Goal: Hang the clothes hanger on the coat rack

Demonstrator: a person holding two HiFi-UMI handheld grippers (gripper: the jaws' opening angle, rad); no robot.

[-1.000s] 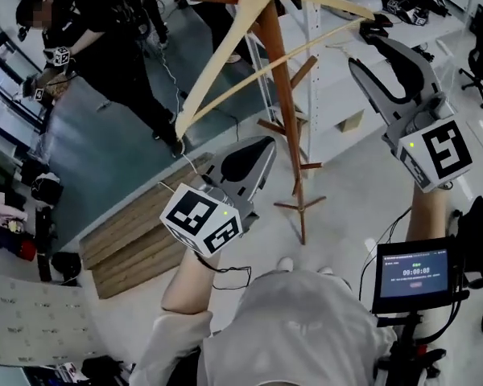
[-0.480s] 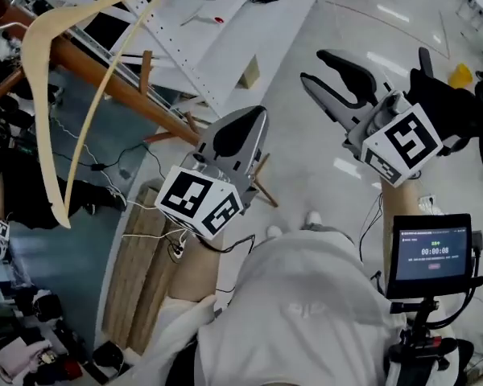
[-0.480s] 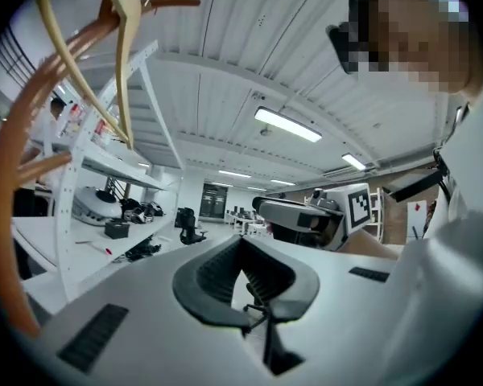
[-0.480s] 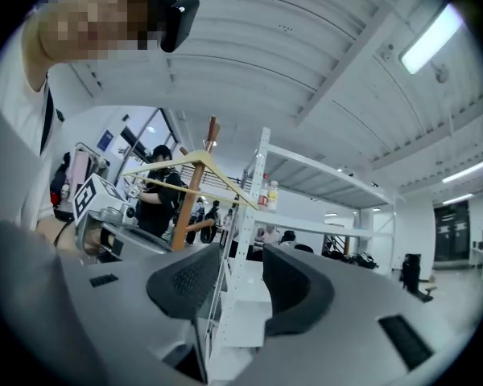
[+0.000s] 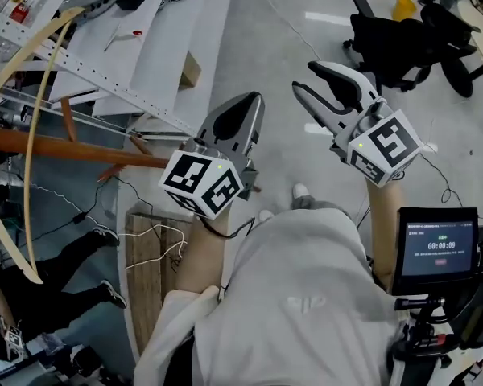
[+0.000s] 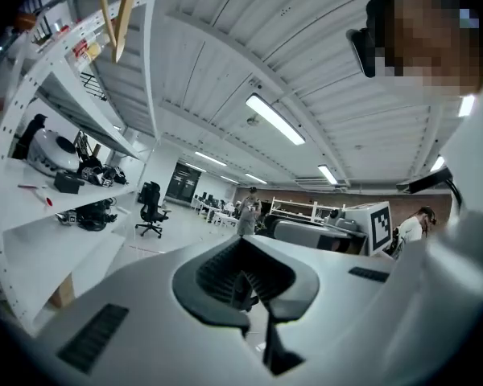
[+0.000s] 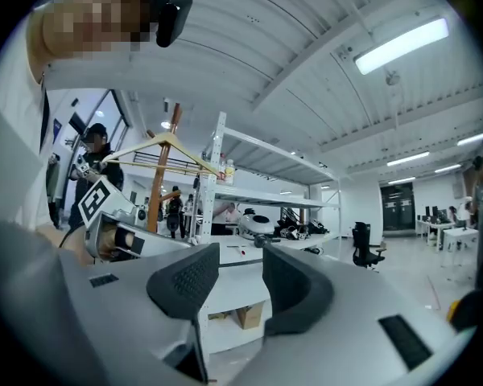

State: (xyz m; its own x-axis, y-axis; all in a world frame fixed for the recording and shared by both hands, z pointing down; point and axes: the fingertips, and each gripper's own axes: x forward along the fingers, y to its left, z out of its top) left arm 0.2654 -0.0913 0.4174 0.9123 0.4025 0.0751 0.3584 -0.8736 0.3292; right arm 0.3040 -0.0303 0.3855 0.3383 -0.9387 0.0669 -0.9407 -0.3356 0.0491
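The pale wooden hanger (image 5: 34, 135) hangs on the brown coat rack (image 5: 72, 153) at the far left of the head view, well away from both grippers. The right gripper view shows the hanger (image 7: 163, 145) atop the rack's pole (image 7: 155, 191) in the distance. Two hanger ends (image 6: 117, 14) show at the top of the left gripper view. My left gripper (image 5: 253, 100) (image 6: 243, 252) is shut with nothing in it. My right gripper (image 5: 307, 79) (image 7: 240, 264) is open and empty, raised in front of me.
White perforated shelving (image 5: 105, 63) with gear on it stands beside the rack. A black office chair (image 5: 410, 43) is at upper right. A small screen (image 5: 437, 249) sits at my right. Wooden boards (image 5: 145, 272) and cables lie on the floor; another person's legs (image 5: 56, 296) are at lower left.
The right gripper has drawn back from the hanger's end and come down. My view has swung right, so hanger and rack now sit at the far left. The left gripper has stayed shut.
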